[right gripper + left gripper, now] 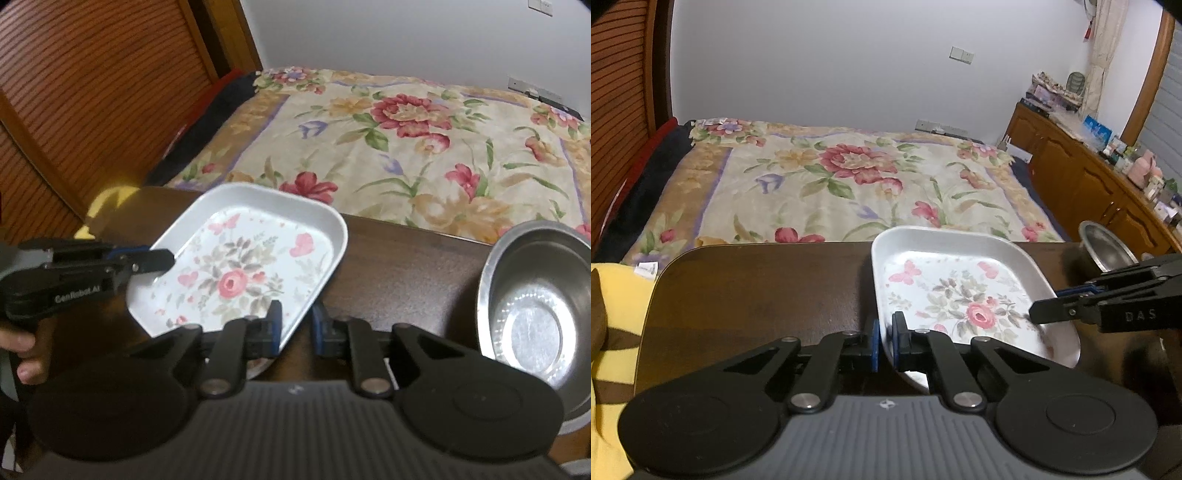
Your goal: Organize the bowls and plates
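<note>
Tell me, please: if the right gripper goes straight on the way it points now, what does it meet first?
Probably the floral tray: the right gripper already straddles its near rim. Beyond lie the dark table and the bed. Depth is uncertain.

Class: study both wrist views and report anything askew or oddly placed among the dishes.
The white floral rectangular tray sits skewed to the dark wooden table, one corner past its far edge. The steel bowl looks normal.

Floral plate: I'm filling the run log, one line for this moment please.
left gripper: shut on floral plate rim | right gripper: rim between jaws | steel bowl: untouched
</note>
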Demonstrator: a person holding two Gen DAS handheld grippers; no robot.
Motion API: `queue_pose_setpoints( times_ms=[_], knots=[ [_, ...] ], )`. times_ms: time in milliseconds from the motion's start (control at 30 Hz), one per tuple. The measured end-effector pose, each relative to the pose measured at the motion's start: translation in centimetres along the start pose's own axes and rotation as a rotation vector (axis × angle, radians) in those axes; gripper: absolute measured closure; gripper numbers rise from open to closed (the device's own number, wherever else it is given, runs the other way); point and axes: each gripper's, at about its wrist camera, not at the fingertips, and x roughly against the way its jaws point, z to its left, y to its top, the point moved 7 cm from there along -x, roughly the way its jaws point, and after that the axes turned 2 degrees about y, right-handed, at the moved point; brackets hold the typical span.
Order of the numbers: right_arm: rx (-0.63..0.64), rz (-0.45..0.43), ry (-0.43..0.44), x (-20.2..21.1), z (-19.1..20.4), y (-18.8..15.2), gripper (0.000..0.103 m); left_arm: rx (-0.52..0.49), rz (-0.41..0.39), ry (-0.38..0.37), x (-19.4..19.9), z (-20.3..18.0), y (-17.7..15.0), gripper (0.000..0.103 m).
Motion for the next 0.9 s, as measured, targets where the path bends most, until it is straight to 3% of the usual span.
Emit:
queue_pose_setpoints(
  times_ms=[367, 900],
  knots=[
    [0.033, -0.056, 0.037, 3.8, 2.5, -0.6, 0.085, -0.022, -0.064, 0.026, 6.0, -1.3, -0.5, 0.095],
    [0.054, -0.139, 0.047, 10.0, 4.7, -2.5, 0.085, -0.062, -0.141, 0.005, 14.3, -4.5, -2.2, 0.094]
  ],
)
